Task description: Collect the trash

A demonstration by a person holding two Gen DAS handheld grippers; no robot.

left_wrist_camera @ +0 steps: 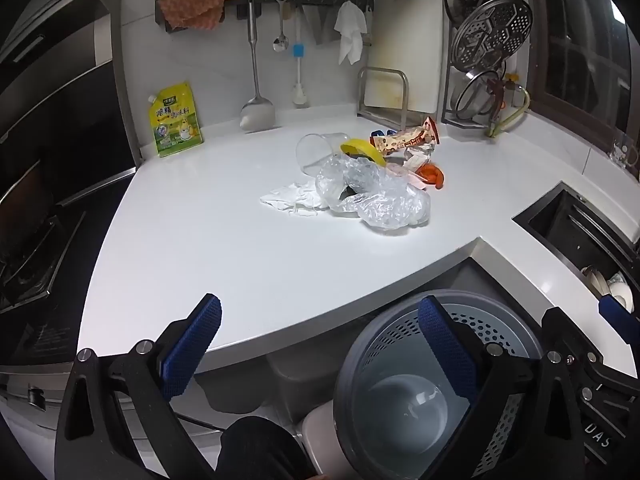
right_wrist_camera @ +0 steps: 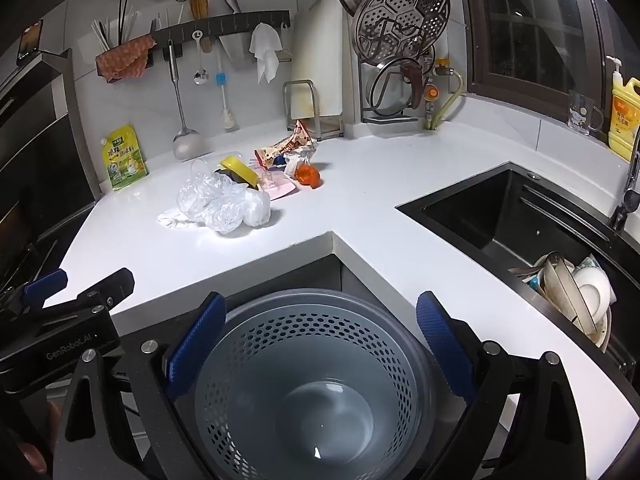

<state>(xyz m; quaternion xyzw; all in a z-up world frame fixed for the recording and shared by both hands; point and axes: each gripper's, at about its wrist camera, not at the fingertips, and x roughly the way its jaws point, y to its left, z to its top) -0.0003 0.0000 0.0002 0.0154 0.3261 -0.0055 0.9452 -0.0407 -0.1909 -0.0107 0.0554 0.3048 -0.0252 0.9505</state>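
Observation:
A pile of trash lies on the white counter [left_wrist_camera: 200, 248]: a crumpled clear plastic bag [left_wrist_camera: 376, 196], a white tissue [left_wrist_camera: 290, 200], a clear plastic cup on its side [left_wrist_camera: 316, 150], a yellow lid [left_wrist_camera: 362, 152], a snack wrapper [left_wrist_camera: 404, 140] and an orange piece [left_wrist_camera: 432, 174]. The same pile shows in the right wrist view, with the bag [right_wrist_camera: 224, 204] and the wrapper [right_wrist_camera: 284, 148]. A grey perforated trash bin [right_wrist_camera: 308, 384] stands below the counter corner, empty; it also shows in the left wrist view [left_wrist_camera: 420, 396]. My left gripper [left_wrist_camera: 320, 344] and my right gripper [right_wrist_camera: 316, 344] are open and empty above the bin.
A black sink [right_wrist_camera: 520, 216] holding dirty dishes [right_wrist_camera: 580, 292] lies to the right. A yellow seasoning pouch [left_wrist_camera: 174, 120], hanging utensils [left_wrist_camera: 256, 60], a cutting board rack [left_wrist_camera: 384, 96] and a lid rack [left_wrist_camera: 488, 60] line the back wall. A stove [left_wrist_camera: 32, 248] sits at left.

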